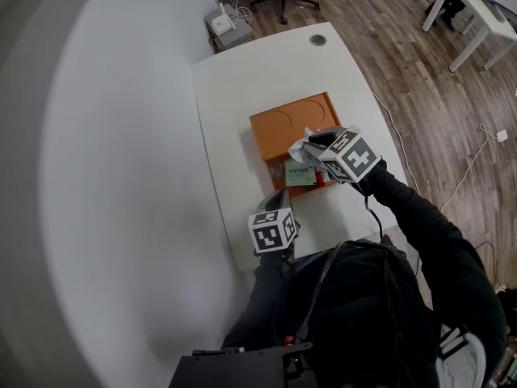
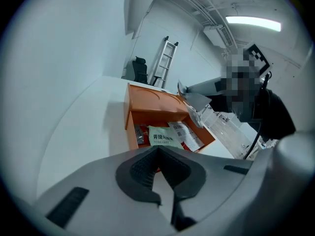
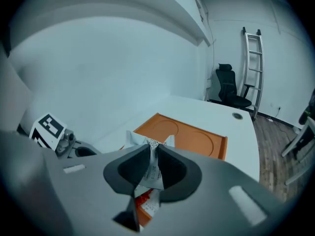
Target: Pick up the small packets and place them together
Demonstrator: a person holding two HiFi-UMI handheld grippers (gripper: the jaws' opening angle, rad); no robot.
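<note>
Now the right gripper [image 3: 151, 154] is closed on a silvery packet [image 3: 151, 175]. Its two dark pads press the crumpled foil from both sides, so that the top corners of the packet stand out above the jaws and a bit of it hangs below them. In the head view this gripper is in the air over the near part of the orange tray [image 1: 283, 124], which lies on the white table [image 1: 234, 95]. The far half of the tray has two shallow round hollows (both bare), and the near half is a deeper compartment where other packets lie. These are a green packet [image 2: 162, 137] with dark print in the middle, a white printed packet [image 2: 186, 132] just beside it on the right, and a red packet [image 2: 141, 134] at the left wall, which is perhaps more than one piece, because the view is too small to tell. The left gripper [image 2: 158, 150] is near the table's near edge, apart from the tray and pointing toward it; its jaws are together at the tips with nothing between them. Behind the table are an office chair [image 3: 229, 90] and a ladder [image 3: 253, 68] leaning at the wall.
</note>
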